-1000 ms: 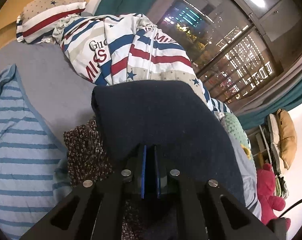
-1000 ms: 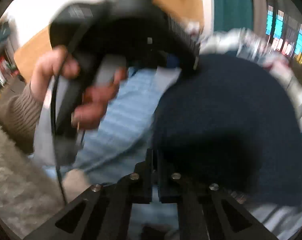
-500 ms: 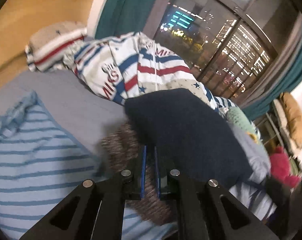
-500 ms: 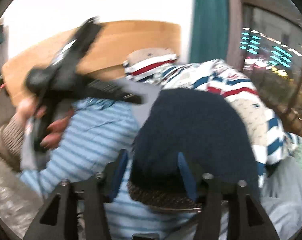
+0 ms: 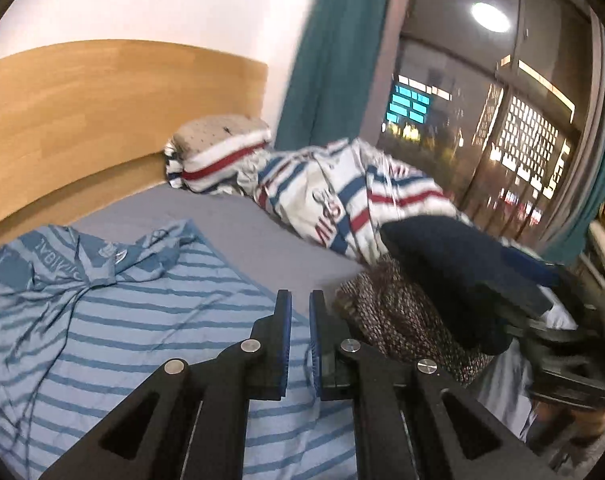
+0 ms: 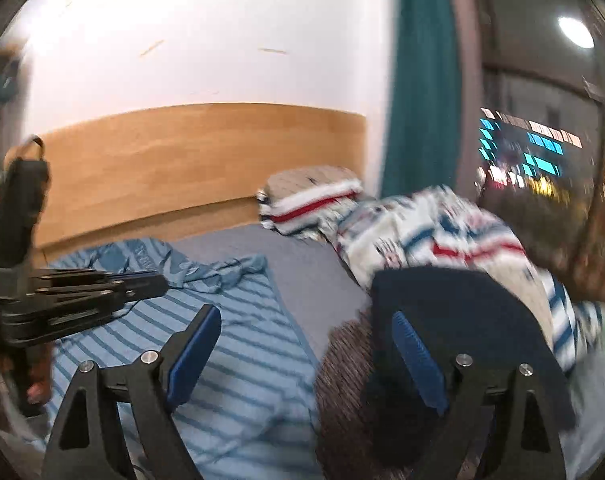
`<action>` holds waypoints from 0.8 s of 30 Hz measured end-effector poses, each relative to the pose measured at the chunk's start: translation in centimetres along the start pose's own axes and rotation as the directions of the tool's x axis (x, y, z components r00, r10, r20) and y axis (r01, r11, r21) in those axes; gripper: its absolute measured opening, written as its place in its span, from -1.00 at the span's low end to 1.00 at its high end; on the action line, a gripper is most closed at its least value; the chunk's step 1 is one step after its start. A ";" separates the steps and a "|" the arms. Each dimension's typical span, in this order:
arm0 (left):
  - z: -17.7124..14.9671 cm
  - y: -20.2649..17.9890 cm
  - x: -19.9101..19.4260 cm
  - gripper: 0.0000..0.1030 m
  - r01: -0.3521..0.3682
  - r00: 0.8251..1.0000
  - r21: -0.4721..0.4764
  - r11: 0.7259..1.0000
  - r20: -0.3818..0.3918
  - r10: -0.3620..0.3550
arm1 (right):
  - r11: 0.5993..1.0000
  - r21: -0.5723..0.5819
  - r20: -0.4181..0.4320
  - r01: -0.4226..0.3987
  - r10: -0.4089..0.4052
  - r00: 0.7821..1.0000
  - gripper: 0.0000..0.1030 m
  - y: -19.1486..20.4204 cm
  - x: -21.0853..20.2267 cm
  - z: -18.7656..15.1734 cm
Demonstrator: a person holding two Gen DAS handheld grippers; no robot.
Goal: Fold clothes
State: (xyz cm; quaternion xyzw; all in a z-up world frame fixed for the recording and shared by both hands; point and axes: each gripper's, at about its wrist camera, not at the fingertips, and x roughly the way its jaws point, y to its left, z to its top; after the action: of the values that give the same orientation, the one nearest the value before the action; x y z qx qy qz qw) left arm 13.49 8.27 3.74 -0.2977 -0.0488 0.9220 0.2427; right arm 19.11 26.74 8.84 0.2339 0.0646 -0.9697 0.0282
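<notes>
A folded navy garment (image 5: 442, 256) lies on a folded brown speckled one (image 5: 394, 320) at the right of the bed. A light blue striped shirt (image 5: 122, 320) lies spread flat on the grey sheet (image 5: 242, 232). My left gripper (image 5: 300, 304) hovers over the shirt's right edge, shut with nothing in it; it also shows from the side in the right wrist view, left gripper (image 6: 154, 280). My right gripper (image 6: 304, 316) hangs above the gap between shirt and pile, its jaws opening wide. Nothing is gripped; its right finger (image 6: 418, 360) stands in front of the navy garment (image 6: 462, 320).
A bunched red, white and blue duvet (image 5: 342, 200) and a matching pillow (image 5: 218, 148) lie behind the pile. A wooden headboard (image 5: 102, 112) runs along the back. A teal curtain (image 5: 334, 60) and a dark window (image 5: 502, 140) stand at the right.
My left gripper, still shut, drew away from the navy garment and swung left over the striped shirt. My right gripper went from shut to wide open and rose, pulling back from the navy garment.
</notes>
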 end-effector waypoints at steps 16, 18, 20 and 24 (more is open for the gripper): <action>-5.4 9.5 6.9 -0.82 0.003 0.994 0.092 0.996 -0.105 0.006 | 0.998 0.051 -0.250 0.026 -0.013 0.968 0.73 9.5 12.8 -9.1; -5.6 9.0 7.9 -0.82 0.012 0.991 0.115 0.993 -0.131 0.003 | 0.999 0.044 -0.257 0.017 -0.005 0.966 0.73 9.8 12.3 -10.4; -5.8 7.8 8.2 -0.82 0.031 0.989 0.094 0.995 -0.146 -0.017 | 0.999 0.043 -0.261 0.011 0.001 0.965 0.73 9.9 11.6 -11.8; -6.0 4.8 8.4 -0.82 0.082 0.984 0.031 0.996 -0.162 -0.076 | 0.993 0.114 -0.228 0.034 -0.007 0.974 0.74 7.5 8.5 -14.2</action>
State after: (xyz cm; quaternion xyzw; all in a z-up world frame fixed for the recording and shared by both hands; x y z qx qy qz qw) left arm 8.98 7.76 -6.67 -0.3643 -0.0234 0.8854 0.2877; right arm 18.56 21.11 -8.40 0.3438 0.0129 -0.9389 -0.0033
